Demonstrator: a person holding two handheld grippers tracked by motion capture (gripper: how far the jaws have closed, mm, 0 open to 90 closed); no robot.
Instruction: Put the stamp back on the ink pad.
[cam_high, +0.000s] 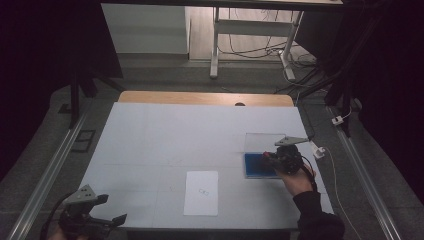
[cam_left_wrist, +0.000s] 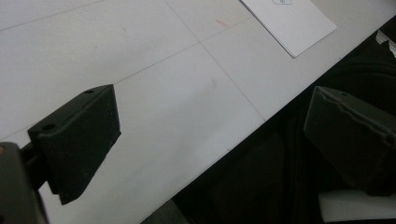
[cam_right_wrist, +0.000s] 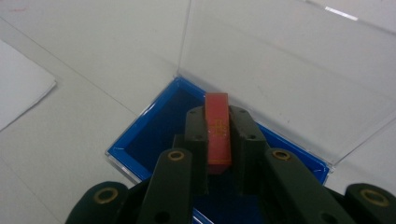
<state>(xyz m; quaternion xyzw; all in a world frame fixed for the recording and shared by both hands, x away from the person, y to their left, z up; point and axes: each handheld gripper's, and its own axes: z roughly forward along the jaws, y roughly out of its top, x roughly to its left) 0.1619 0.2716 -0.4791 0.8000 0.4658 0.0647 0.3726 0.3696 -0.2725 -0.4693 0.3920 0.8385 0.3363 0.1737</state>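
At the lower left of the high view we saw the left hand-held gripper (cam_high: 107, 210) hanging at the near edge of the surface (cam_high: 150, 135), its jaws wide apart with nothing between them. In the left gripper view the same hand-held gripper (cam_left_wrist: 210, 135) showed one black jaw at the lower left and the other at the right, well apart, over the white surface (cam_left_wrist: 140, 56) and its dark front edge. A corner of a paper sheet (cam_left_wrist: 294, 23) lay at the upper right of that view.

Near the lower middle of the high view we saw the sheet (cam_high: 201, 192) flat on the surface, with a small mark at its centre that we could not read.

At the right of the high view the right hand-held gripper (cam_high: 270, 157) sat above a blue box (cam_high: 255, 165), with the person's hand (cam_high: 295, 182) behind it and a dark sleeve (cam_high: 317, 217) at the lower right. The box's clear lid (cam_high: 262, 142) stood open behind it.

In the right gripper view we saw the right hand-held gripper (cam_right_wrist: 218, 121) clamped on a red block (cam_right_wrist: 218, 126), which stood between the two pads with its upper end sticking out past them. The block hung over the blue box (cam_right_wrist: 154, 135), at the centre of the frame, and the clear lid (cam_right_wrist: 280, 70) rose to the upper right.
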